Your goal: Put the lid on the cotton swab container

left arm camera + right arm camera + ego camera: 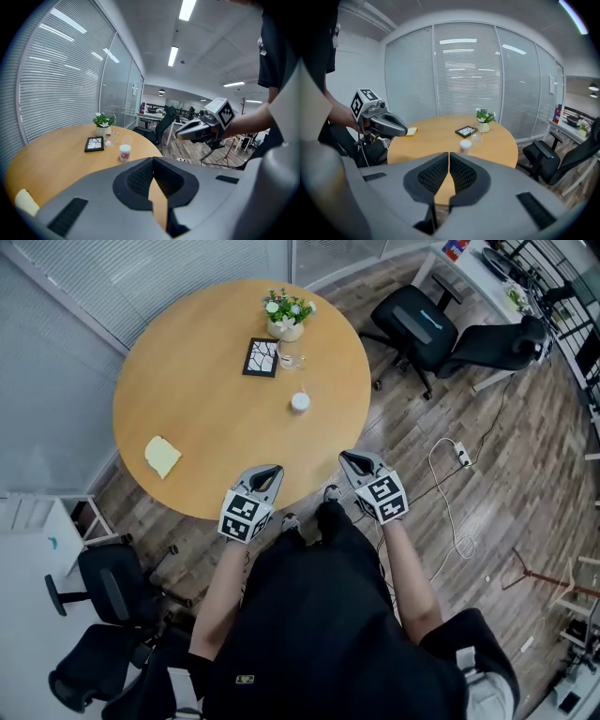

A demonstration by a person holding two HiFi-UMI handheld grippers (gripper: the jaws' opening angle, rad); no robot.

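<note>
The cotton swab container (300, 402) is a small white round tub standing open-topped on the round wooden table (197, 381), right of its middle; it also shows as the tub (124, 153) and the tub (465, 146). A small clear piece (289, 359), perhaps the lid, lies behind it near the plant. My left gripper (269, 471) hovers at the table's near edge, shut and empty. My right gripper (348, 457) hangs just off the rim to the right, also shut with nothing in it. Both are well short of the container.
A potted plant (286, 315) and a black picture frame (262, 357) stand at the table's far side. A yellow cloth (162, 456) lies at the left. Office chairs (422, 329) stand beyond the table and another chair (108, 587) at my left. A cable (450, 484) runs over the floor.
</note>
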